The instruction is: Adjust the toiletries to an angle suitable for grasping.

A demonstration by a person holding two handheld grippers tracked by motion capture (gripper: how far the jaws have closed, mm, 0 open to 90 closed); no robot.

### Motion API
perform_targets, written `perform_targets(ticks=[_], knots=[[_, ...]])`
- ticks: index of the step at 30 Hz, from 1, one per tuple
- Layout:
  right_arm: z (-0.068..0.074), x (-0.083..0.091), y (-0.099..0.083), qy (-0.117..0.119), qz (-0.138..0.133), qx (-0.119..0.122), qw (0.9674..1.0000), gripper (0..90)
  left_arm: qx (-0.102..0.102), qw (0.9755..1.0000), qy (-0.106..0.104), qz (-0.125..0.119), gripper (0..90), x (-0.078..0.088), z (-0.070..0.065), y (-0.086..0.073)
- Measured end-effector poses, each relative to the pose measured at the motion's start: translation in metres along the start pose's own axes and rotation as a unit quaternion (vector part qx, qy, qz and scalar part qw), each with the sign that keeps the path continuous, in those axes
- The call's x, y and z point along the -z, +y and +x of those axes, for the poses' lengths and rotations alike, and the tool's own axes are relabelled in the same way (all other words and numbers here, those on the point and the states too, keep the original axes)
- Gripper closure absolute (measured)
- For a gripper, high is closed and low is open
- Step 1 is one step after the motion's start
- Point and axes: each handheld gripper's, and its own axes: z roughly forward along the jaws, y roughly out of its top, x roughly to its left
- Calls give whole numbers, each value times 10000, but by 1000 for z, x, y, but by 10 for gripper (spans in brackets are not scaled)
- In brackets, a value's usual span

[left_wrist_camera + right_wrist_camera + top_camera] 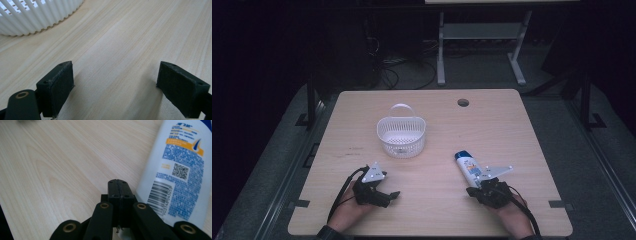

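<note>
At the bottom of the high view two hands come in over the near edge of a pale wooden table, each holding a black gripper. The left gripper sits in the lower left of centre, resting low on the table with its grey three-cornered plate on top and its cable looping back toward the wrist. In the left gripper view its two jaws stand wide apart at the bottom corners of the frame, with bare wood grain between them and nothing held.

The right gripper sits in the lower right of centre. In the right gripper view its jaws are pressed flat together at the bottom middle, gripping nothing. Just beside them, on the right side of that frame, lies a white bottle with blue print, an orange band, a barcode and a QR code on its label. In the high view the bottle lies on its side on the table, its blue cap pointing up the frame, its lower end at the gripper's tips.

Farther up, left of centre, stands a white slatted basket with an upright handle; its ribbed wall fills the upper left corner of the left gripper view. Beyond it a round hole is cut near the table's far edge
</note>
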Motion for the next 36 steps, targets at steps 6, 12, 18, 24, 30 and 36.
perform_targets(ticks=[6, 12, 18, 24, 30, 36], knots=[[-7, 8, -7, -77, -30, -93, 9999, 896, 13, 10000, -7, 10, 129, 0, 0, 0], [-12, 14, -14, -127, -24, -147, 9998, 896, 12, 10000, 1, 4, 129, 0, 0, 0], [-17, 20, -20, -187, -17, -230, 9996, 895, 13, 10000, 0, 3, 129, 0, 0, 0], [-25, 29, -28, -266, -66, -350, 9990, 896, 13, 10000, 1, 3, 129, 0, 0, 0], [-24, 31, -27, -183, -159, -349, 9991, 880, -2, 10000, 9, 5, 129, 0, 0, 0], [-23, 32, -26, -77, -196, -328, 9992, 795, 0, 10000, 1, 8, 129, 0, 0, 0]])
